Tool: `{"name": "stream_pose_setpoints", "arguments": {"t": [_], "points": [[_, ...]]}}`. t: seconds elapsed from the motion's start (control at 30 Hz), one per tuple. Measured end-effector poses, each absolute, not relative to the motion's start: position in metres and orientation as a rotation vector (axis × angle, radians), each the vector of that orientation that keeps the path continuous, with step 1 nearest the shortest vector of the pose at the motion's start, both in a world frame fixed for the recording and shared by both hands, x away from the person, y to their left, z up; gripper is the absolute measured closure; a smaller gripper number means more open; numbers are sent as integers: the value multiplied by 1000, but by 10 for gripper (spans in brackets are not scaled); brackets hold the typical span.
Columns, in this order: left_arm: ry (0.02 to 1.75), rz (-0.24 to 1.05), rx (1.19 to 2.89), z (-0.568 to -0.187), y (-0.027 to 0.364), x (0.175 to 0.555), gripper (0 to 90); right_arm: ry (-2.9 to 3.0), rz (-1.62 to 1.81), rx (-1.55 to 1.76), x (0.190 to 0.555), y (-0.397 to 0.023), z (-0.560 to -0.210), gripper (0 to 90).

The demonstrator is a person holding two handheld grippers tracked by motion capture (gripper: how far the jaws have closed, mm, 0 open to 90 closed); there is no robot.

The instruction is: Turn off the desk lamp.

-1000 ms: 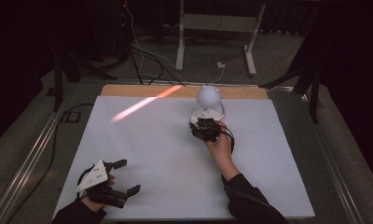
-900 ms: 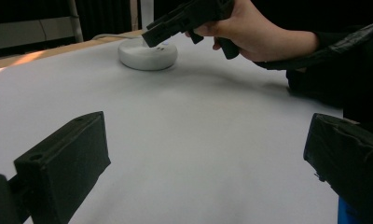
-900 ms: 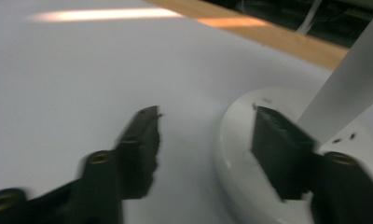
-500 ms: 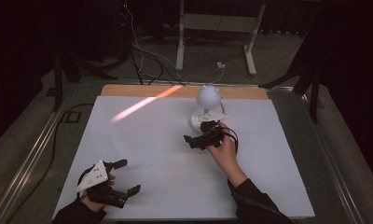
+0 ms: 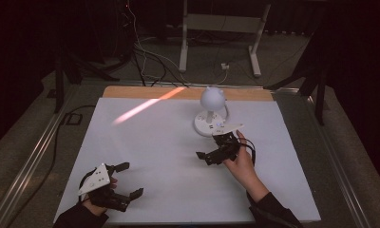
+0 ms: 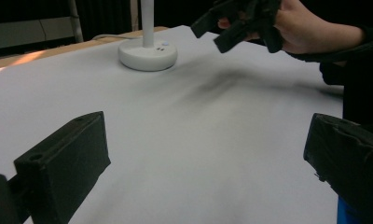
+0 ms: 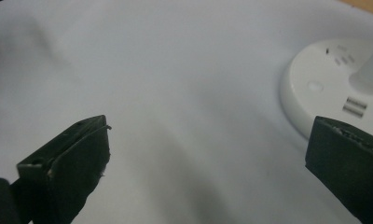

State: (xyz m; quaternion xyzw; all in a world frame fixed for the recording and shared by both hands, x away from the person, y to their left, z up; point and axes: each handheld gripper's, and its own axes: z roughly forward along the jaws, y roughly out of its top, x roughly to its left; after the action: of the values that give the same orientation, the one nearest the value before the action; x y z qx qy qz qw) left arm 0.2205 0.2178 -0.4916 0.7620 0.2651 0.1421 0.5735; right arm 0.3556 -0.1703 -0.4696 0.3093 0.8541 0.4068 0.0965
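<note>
Both grippers w/ jaws wide apart, holding nothing: right gripper (image 5: pixel 212 153) hangs just by the lamp (image 5: pixel 212 114), left gripper (image 5: pixel 126 180) rests near; next probably reach for lamp base.

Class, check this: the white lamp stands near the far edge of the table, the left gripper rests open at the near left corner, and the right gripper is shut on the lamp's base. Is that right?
Not quite. The right gripper is open and holds nothing: the right gripper view shows its jaws wide apart, with the lamp base beside them, ungripped. The rest holds: the left gripper is open at the near left corner of the table.
</note>
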Motion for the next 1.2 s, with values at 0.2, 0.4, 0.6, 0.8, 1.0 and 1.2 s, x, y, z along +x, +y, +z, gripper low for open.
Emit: {"name": "stream_pose_setpoints", "arguments": {"t": [0.2, 0.4, 0.6, 0.8, 1.0, 1.2], "points": [[620, 333, 1786, -492, 218, 220, 6, 2536, 1183, 923, 342, -188, -472, 0], [620, 332, 1784, -491, 218, 221, 6, 2533, 1161, 896, 325, -207, -475, 0], [621, 334, 1785, -492, 217, 221, 6, 2535, 1152, 908, 308, -225, -480, 0], [622, 332, 1783, -492, 218, 221, 6, 2516, 1152, 929, 292, -246, -482, 0], [621, 333, 1786, -492, 217, 221, 6, 2495, 1154, 952, 277, -271, -486, 0], [621, 333, 1788, -492, 217, 221, 6, 2487, 1106, 994, 264, -292, -493, 0]]}}
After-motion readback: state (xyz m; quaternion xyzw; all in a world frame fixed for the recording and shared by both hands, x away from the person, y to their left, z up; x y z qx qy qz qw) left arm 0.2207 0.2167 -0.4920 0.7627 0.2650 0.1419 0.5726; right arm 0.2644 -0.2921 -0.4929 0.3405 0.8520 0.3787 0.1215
